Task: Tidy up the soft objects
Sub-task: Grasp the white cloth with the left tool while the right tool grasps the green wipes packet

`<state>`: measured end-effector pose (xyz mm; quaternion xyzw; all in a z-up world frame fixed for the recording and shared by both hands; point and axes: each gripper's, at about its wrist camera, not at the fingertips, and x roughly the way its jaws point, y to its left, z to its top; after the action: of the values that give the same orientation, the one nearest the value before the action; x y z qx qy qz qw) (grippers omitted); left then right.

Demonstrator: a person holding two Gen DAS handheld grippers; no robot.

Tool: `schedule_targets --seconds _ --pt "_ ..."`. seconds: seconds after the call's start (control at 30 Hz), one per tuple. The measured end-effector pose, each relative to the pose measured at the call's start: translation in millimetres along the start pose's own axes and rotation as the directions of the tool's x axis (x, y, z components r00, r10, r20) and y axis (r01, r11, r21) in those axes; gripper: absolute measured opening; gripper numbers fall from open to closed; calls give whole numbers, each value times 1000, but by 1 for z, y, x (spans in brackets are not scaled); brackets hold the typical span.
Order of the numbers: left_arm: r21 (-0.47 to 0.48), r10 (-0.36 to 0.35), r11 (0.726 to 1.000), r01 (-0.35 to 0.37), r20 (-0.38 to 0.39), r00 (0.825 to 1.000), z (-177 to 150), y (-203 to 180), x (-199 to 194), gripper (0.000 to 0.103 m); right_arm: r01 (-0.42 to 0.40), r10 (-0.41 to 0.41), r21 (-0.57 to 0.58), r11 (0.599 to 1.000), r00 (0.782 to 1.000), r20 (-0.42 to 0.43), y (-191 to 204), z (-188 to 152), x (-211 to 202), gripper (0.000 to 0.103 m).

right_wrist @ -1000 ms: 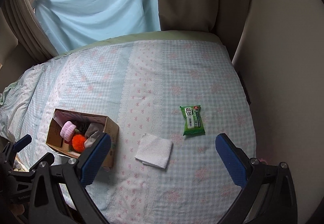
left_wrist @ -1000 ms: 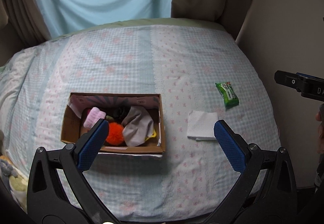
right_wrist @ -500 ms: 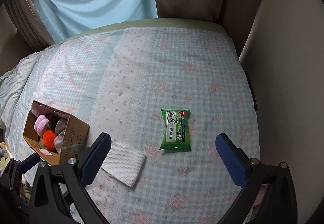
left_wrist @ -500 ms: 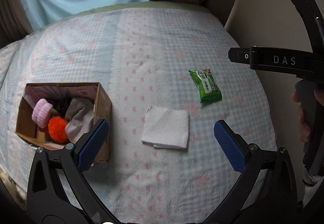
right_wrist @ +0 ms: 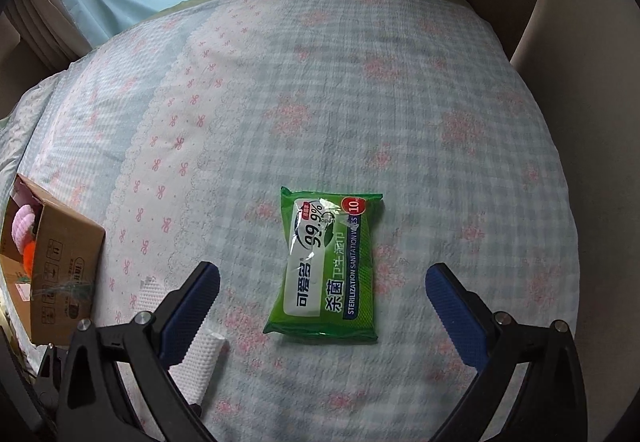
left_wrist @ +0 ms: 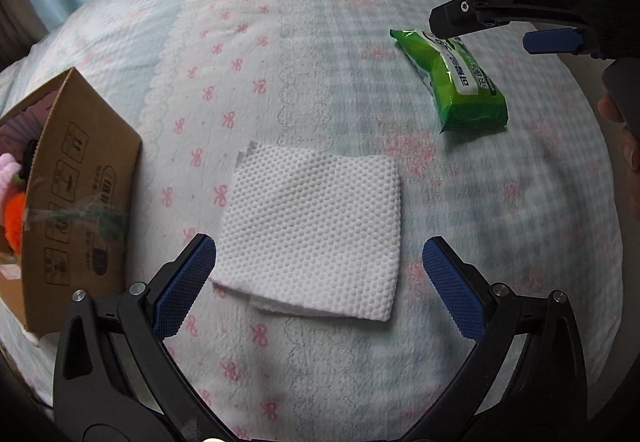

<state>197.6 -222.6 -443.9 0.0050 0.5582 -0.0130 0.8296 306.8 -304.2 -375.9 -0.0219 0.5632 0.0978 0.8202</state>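
Left wrist: your left hand-held gripper (left_wrist: 320,270) gapes wide, empty, straddling the folded white cloth (left_wrist: 312,230) on the bed (left_wrist: 320,22); cardboard box (left_wrist: 76,202) to its left. Cloth's limp, light; pinch the near folded edge.

Right wrist: right hand-held gripper (right_wrist: 322,298) wide open, empty; green wipes pack (right_wrist: 330,266) between its fingers, squashy, slick; grip mid-body.

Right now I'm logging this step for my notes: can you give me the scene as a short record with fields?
surface: bed with checked, bow-print cover
left tongs: open, over the folded white cloth, not gripping it
right tongs: open, around the green wipes pack, not gripping it
cardboard box: left of the cloth, holds a pink item and an orange pom-pom
left outside the box: cloth, wipes pack
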Motion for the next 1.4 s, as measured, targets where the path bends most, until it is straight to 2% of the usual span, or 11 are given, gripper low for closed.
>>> schedule_targets --seconds 0.33,0.43,0.6,0.67,0.7,0.77,0.83,0.9,0.93,1.07,1.4 --pt "38 8 999 -7 -33 999 8 -3 37 103 -1 1 -8 1000 1000 -30 0 0 38 103" --pt "42 3 999 -1 -49 999 8 -1 40 103 -3 3 -6 1000 999 -37 0 2 45 98" --pt "64 -3 998 7 -61 998 10 -1 42 102 2 -2 -3 1000 997 -81 2 2 58 68" --pt "65 -16 998 20 -62 998 11 0 42 92 16 -16 -4 1000 997 -76 2 2 58 64" --pt "63 -22 998 26 -62 998 11 1 41 89 21 -21 -1 1000 997 -72 2 2 57 58" --pt "64 -28 997 32 -61 998 12 2 38 74 25 -24 7 1000 997 -70 -1 2 56 53" --pt "68 -28 997 32 -62 998 12 3 36 64 15 -14 20 1000 998 -68 -3 2 56 49" --pt "75 -23 997 28 -63 998 13 4 34 51 13 -12 19 1000 998 -68 -3 2 55 46" --pt "78 -17 997 22 -62 998 13 5 33 40 14 -13 17 1000 998 -66 -4 1 53 45" --pt "69 -20 997 25 -63 998 16 11 31 18 15 -14 22 1000 998 -58 -2 1 50 41" --pt "39 -27 999 29 -51 998 20 19 24 10 18 -15 49 999 998 -53 -4 -3 41 38"
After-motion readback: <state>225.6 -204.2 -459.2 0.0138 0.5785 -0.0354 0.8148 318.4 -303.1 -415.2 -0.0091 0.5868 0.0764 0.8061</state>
